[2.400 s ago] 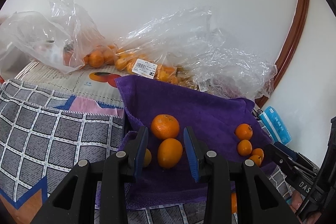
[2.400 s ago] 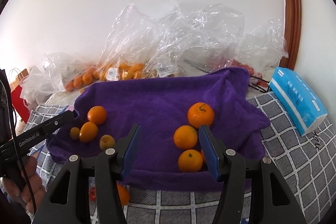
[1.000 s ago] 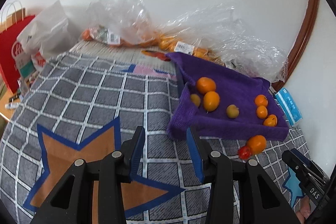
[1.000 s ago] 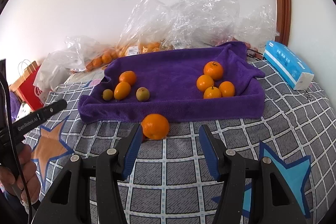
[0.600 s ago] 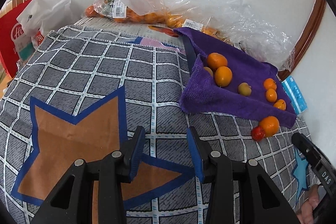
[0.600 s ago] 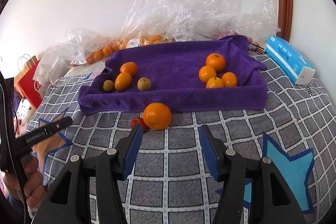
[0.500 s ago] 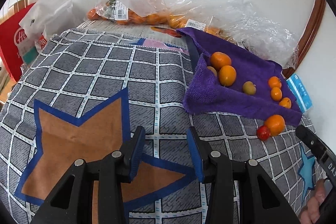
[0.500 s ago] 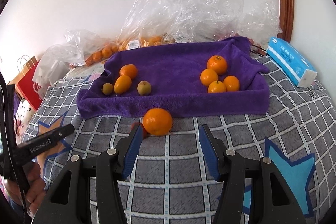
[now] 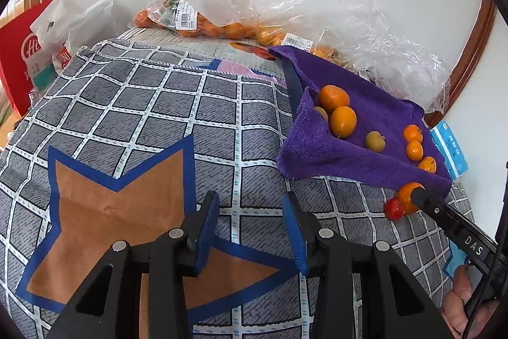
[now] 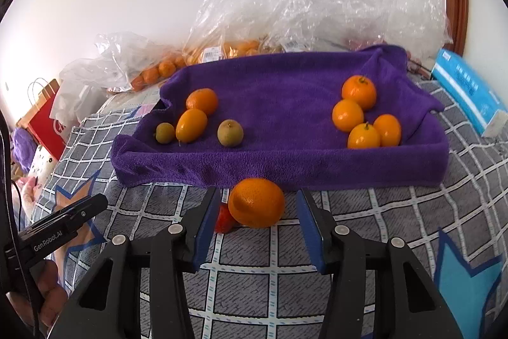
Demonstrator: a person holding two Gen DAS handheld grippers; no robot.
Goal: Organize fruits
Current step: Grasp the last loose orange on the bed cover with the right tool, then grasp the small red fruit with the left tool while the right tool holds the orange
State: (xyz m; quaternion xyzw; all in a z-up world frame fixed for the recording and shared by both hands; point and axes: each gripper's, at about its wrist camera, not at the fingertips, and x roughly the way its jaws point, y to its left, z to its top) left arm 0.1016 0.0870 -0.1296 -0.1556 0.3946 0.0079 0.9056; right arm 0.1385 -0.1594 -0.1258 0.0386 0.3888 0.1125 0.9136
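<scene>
A purple towel-lined tray (image 10: 285,167) holds two orange and two small greenish fruits at its left, with several oranges (image 10: 358,92) at its right. One loose orange (image 10: 256,202) lies on the checked blanket in front of the tray, a small red fruit (image 10: 223,220) touching its left side. My right gripper (image 10: 258,223) straddles this orange; its jaws are closing, with a gap still showing on each side. My left gripper (image 9: 250,231) hovers open over bare blanket left of the tray, nothing between its fingers. From the left wrist view, the loose orange (image 9: 408,194) sits partly behind a right finger (image 9: 451,218).
Clear plastic bags of oranges (image 9: 197,21) pile against the wall behind the tray. A blue tissue pack (image 10: 470,91) lies right of the tray, and a red paper bag (image 9: 19,53) stands far left. The grey checked blanket (image 9: 158,116) with star patches covers the surface.
Both grippers have pulled back from over the tray. Over the last second the right one has dropped forward around the loose orange and its jaws have narrowed. The left gripper has barely shifted.
</scene>
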